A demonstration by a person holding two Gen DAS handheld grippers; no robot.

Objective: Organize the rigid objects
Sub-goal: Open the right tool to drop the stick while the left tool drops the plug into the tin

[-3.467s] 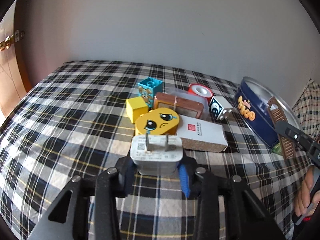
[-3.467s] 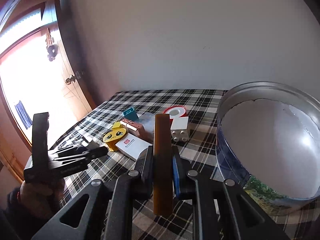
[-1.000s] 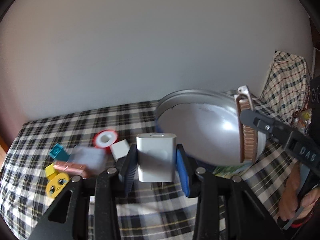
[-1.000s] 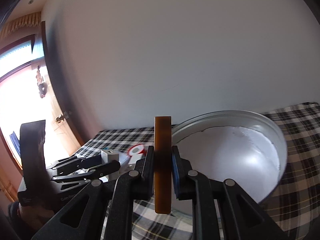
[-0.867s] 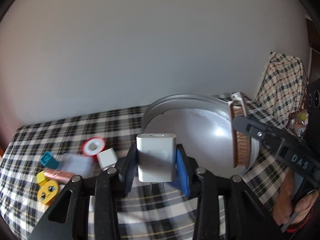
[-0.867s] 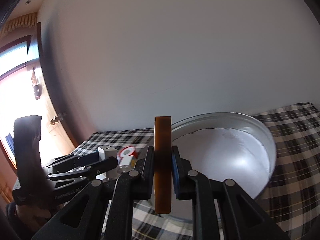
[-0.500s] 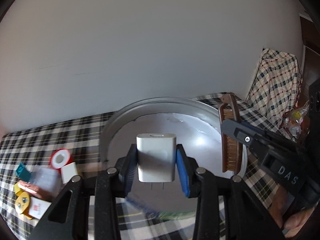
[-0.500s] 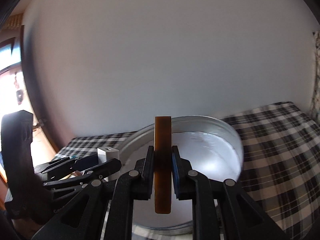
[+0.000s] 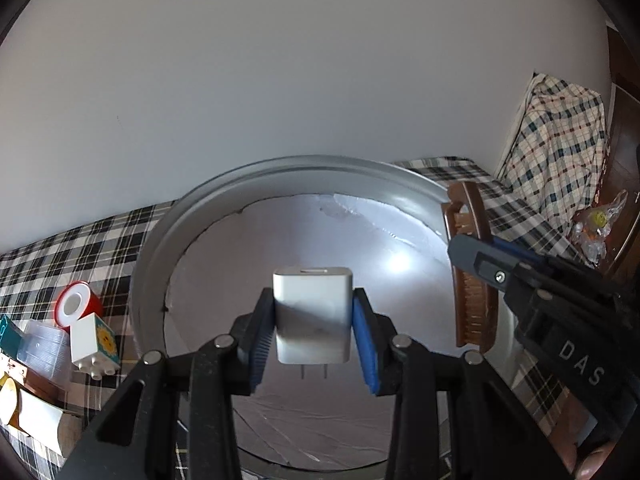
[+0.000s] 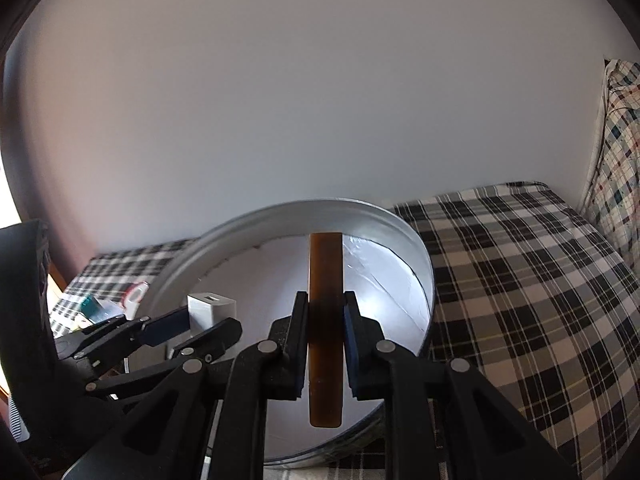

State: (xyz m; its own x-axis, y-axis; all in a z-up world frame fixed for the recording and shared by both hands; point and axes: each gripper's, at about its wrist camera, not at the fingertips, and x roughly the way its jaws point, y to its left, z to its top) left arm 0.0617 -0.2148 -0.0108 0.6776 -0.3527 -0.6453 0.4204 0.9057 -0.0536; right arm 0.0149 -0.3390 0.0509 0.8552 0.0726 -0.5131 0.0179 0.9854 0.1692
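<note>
Left gripper (image 9: 313,322) is clamped on a white charger (image 9: 312,314): smooth, rounded-corner plastic block, long axis vertical, USB slot on its top face, two metal prongs pointing straight down. It hangs in the air over the open mouth of the round tin (image 9: 160,240), not touching the tin. Right gripper (image 10: 325,334) is clamped on a brown brush (image 10: 325,320), a long flat wooden piece held edge-on with its long axis upright; the left wrist view shows its bristle row facing left toward the charger and a looped handle end uppermost. The brush is also held over the tin, near the right-hand side of the rim, beside the charger but apart from it. Tin: shiny metal wall with rolled rim, pale matte lining with a ragged edge inside; the visible floor holds nothing. The tin sits on a black-and-white checked cloth (image 10: 520,280). Left of the tin on the cloth: red-and-white tape roll (image 9: 74,306), white toy block (image 9: 95,340) with studs facing down, clear plastic box (image 9: 42,344).
</note>
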